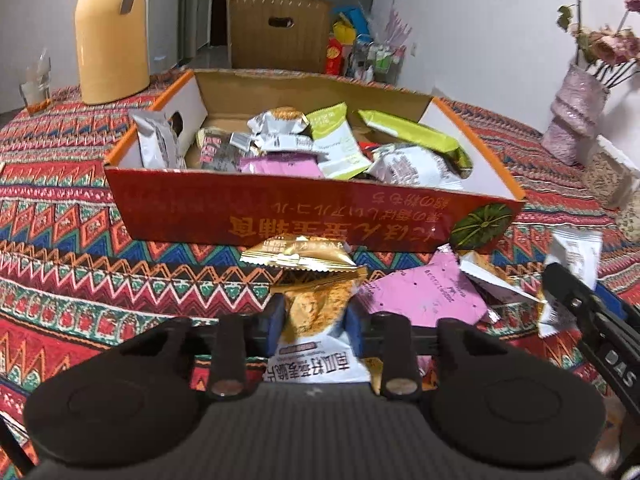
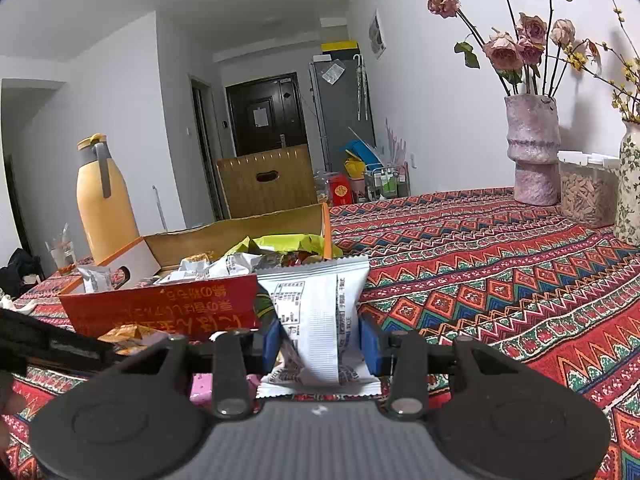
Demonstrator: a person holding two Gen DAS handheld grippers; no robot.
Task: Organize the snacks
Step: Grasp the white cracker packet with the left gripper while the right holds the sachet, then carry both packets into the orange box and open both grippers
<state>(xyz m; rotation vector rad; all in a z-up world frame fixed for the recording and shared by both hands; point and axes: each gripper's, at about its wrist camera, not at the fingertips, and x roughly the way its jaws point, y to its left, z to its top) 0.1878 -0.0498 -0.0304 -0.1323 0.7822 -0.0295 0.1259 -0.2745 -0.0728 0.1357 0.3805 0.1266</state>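
An open red cardboard box (image 1: 256,208) holding several snack packets stands on the patterned cloth. My left gripper (image 1: 315,320) is shut on a gold and white snack packet (image 1: 316,312) just in front of the box, blue pads pressing its sides. Another gold packet (image 1: 298,254) lies against the box front, and a pink packet (image 1: 424,292) lies to the right. My right gripper (image 2: 319,340) is shut on a white snack packet (image 2: 316,312), held upright beside the box's right front corner (image 2: 160,308); it also shows at the right edge of the left wrist view.
A yellow jug (image 1: 112,40) and a glass (image 1: 38,84) stand behind the box on the left. A pink vase (image 2: 532,148) with dried roses, a clear jar (image 2: 586,192) and a floral vase (image 2: 630,184) stand at the right. A brown carton (image 2: 266,180) sits beyond the table.
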